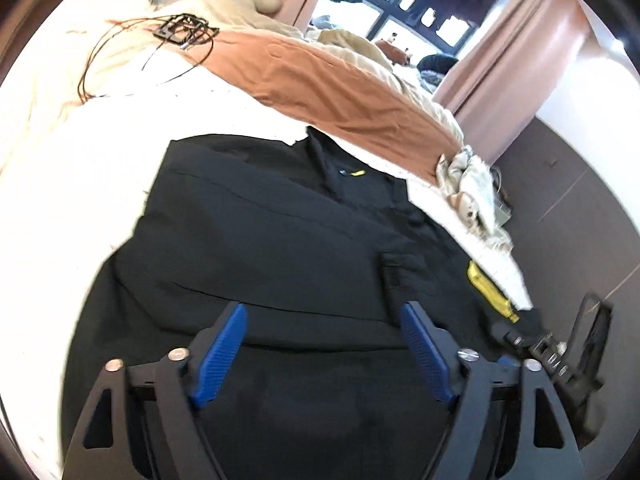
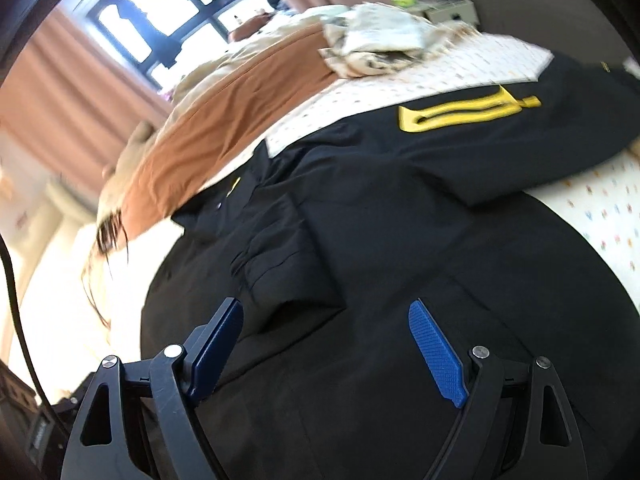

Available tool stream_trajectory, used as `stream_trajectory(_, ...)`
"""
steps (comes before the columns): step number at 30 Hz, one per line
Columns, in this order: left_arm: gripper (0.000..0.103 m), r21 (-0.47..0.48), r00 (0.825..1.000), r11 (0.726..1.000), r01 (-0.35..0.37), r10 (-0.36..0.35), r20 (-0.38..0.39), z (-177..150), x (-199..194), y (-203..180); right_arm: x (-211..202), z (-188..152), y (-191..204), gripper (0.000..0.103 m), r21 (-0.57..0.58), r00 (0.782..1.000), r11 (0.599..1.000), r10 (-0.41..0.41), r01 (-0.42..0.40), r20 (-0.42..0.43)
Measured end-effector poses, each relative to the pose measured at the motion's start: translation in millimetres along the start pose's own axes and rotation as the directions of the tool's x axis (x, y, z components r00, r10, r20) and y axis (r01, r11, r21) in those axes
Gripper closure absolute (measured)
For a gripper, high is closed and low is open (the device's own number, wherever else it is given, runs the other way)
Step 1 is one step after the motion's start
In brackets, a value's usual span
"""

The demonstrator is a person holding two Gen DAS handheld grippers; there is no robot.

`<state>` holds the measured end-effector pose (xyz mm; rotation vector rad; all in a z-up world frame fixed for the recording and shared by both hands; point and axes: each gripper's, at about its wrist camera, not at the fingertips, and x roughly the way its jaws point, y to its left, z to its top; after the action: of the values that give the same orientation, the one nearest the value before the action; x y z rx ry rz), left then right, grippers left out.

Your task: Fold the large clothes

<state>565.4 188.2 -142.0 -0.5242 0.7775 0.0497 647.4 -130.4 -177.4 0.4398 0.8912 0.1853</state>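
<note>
A large black jacket (image 1: 280,240) lies spread on the white bed sheet (image 1: 60,184), with its collar and a small yellow tag (image 1: 358,173) towards the far side. One sleeve carries a yellow zip patch (image 2: 460,114) and stretches out to the right over the patterned sheet (image 2: 600,208). My left gripper (image 1: 324,308) hovers over the jacket's near part, its blue pads (image 1: 222,354) wide apart with only flat cloth beneath. My right gripper (image 2: 326,304) is also open above the jacket's body, beside a folded, pleated part (image 2: 288,264). Neither pinches any cloth.
An orange-brown blanket (image 1: 320,80) and beige bedding (image 1: 224,12) lie across the far side of the bed. A crumpled pale cloth (image 1: 472,188) sits at the bed's edge. A black frame with thin cables (image 1: 184,30) rests on the sheet. Beyond are pink curtains (image 1: 520,48), a window and dark floor (image 1: 580,200).
</note>
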Motion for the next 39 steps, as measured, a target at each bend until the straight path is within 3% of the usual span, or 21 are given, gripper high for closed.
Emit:
stream_trajectory(1,0.042,-0.010,1.000,1.000,-0.010,0.010,-0.013,2.5,-1.7,9.0,1.5,-3.3,9.1,0.017,-0.031,1.000,1.000,-0.007,0.007,0.002)
stream_trajectory(4,0.044,-0.058,0.999,0.997,-0.046,0.047,0.018,3.5,-13.3,36.1,8.4,-15.0,38.9,0.017,-0.151,0.999,0.988,-0.028,0.031,0.020)
stream_trajectory(7,0.044,-0.063,0.995,0.994,-0.092,0.093,0.020,4.7,-18.4,54.0,23.1,-27.6,63.2,0.017,-0.254,0.994,0.961,-0.111,0.108,0.003)
stream_trajectory(9,0.044,-0.078,0.997,0.994,-0.077,0.079,0.027,6.8,-23.1,63.2,29.9,-34.8,74.9,0.017,-0.289,0.988,0.946,-0.156,0.149,0.000)
stream_trajectory(14,0.044,-0.158,0.999,0.987,-0.031,0.037,0.037,13.8,-35.1,85.0,44.4,-44.0,97.4,0.017,-0.384,0.984,0.909,-0.180,0.162,-0.012)
stream_trajectory(17,0.044,-0.157,0.997,0.987,-0.044,0.055,0.063,16.6,-46.9,93.0,55.8,-46.1,114.6,0.017,-0.478,0.969,0.849,-0.248,0.226,0.017)
stream_trajectory(20,0.044,-0.206,0.996,0.978,-0.013,0.031,0.080,16.7,-54.4,106.0,76.4,-45.2,128.2,0.017,-0.596,0.940,0.747,-0.339,0.294,0.039)
stream_trajectory(25,0.044,-0.262,0.996,0.965,0.023,0.000,0.086,16.0,-61.1,117.3,111.5,-45.1,131.4,0.017,-0.702,0.887,0.614,-0.458,0.360,0.055)
stream_trajectory(30,0.044,-0.276,0.994,0.960,0.047,-0.017,0.108,15.8,-69.4,121.5,120.4,-23.7,116.3,0.017,-0.689,0.840,0.576,-0.535,0.440,0.090)
stream_trajectory(31,0.044,-0.278,0.994,0.959,0.048,-0.018,0.108,15.6,-69.2,121.5,118.9,-18.3,113.5,0.017,-0.689,0.820,0.548,-0.560,0.474,0.118)
stream_trajectory(33,0.044,-0.272,0.995,0.962,0.020,0.007,0.100,15.3,-68.8,119.5,109.7,-10.3,110.8,0.017,-0.694,0.738,0.409,-0.621,0.593,0.264)
stream_trajectory(34,0.044,-0.257,0.995,0.966,-0.003,0.029,0.097,15.5,-68.6,116.5,102.2,-5.2,108.9,0.017,-0.682,0.674,0.313,-0.647,0.661,0.357)
stream_trajectory(35,0.044,-0.238,0.995,0.971,-0.011,0.034,0.096,15.5,-68.5,112.1,94.5,1.3,106.3,0.017,-0.675,0.656,0.287,-0.650,0.679,0.384)
stream_trajectory(36,0.044,-0.231,0.995,0.973,-0.006,0.029,0.096,14.7,-68.4,110.2,87.9,7.3,103.4,0.017,-0.671,0.657,0.294,-0.650,0.680,0.381)
stream_trajectory(39,0.044,-0.208,0.996,0.978,0.015,0.005,0.093,13.7,-67.6,98.6,52.5,36.0,85.9,0.017,-0.626,0.672,0.368,-0.650,0.687,0.356)
